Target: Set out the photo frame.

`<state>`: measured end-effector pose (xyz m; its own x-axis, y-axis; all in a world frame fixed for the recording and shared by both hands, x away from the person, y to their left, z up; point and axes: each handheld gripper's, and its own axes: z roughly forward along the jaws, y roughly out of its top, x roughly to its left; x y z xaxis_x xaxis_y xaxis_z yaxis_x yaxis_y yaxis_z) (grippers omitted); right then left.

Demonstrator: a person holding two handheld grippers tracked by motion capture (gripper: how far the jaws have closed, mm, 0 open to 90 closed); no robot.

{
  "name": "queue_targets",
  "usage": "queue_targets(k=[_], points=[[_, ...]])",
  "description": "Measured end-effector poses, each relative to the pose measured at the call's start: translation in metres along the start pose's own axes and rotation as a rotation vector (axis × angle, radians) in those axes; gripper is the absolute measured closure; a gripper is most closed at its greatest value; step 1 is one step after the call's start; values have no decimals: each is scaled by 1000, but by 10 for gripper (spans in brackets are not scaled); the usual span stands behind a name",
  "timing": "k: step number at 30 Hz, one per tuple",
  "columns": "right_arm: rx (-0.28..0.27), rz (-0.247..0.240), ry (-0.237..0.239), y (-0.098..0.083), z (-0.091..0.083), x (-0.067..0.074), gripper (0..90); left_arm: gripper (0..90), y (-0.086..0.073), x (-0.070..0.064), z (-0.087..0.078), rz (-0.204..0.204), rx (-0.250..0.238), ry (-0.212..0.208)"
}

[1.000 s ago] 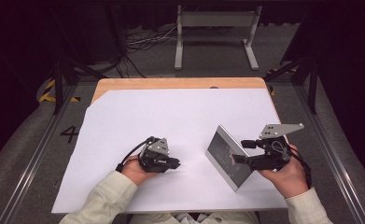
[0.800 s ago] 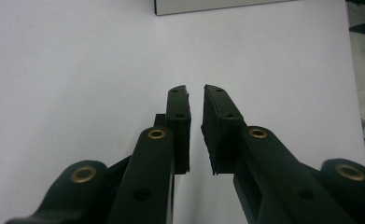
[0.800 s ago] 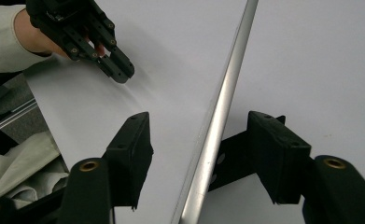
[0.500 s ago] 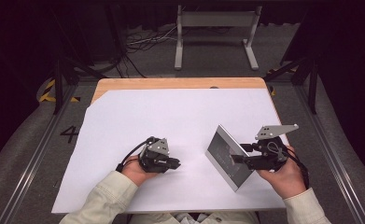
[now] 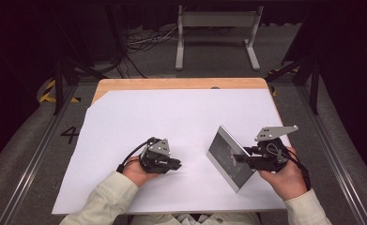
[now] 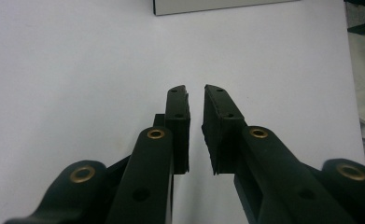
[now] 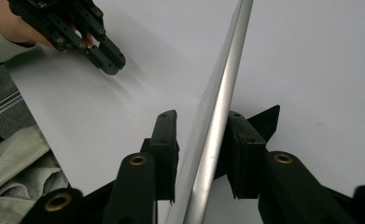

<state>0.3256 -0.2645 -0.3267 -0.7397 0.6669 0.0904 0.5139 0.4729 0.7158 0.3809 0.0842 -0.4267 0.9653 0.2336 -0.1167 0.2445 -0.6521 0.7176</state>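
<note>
Right tongs closing around tilted silver panel, left tongs empty, nearly clenched, white sheet

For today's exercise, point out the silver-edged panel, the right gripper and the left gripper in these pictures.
silver-edged panel (image 5: 228, 157): high view, on its dark face.
right gripper (image 7: 200, 154): right gripper view, midway between its fingertips.
left gripper (image 6: 196, 100): left gripper view, midway between its fingertips.

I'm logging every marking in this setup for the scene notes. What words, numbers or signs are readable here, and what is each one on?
"4": dark numeral on the grey floor left of the table, at in the high view.
The picture on the tilted framed panel, between the right gripper jaws: blurred, no text can be made out.
White sheet on the table: no lettering shows.
Left gripper: no label can be read.
</note>
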Motion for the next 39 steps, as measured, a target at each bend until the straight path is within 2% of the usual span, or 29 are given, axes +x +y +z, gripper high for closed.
queue_targets(k=[8, 16, 31, 36, 39], points=[[16, 21, -10, 0, 0, -1, 730, 803, 0, 0, 0, 7, 5, -2], [29, 32, -13, 0, 2, 0, 742, 805, 0, 0, 0, 5, 7, -2], [33, 41, -63, 0, 0, 3, 797, 806, 0, 0, 0, 6, 5, -2], [34, 49, -63, 0, 0, 3, 804, 805, 0, 0, 0, -3, 1, -2], [32, 56, -47, 1, 0, 2, 817, 805, 0, 0, 0, -3, 2, -1]])
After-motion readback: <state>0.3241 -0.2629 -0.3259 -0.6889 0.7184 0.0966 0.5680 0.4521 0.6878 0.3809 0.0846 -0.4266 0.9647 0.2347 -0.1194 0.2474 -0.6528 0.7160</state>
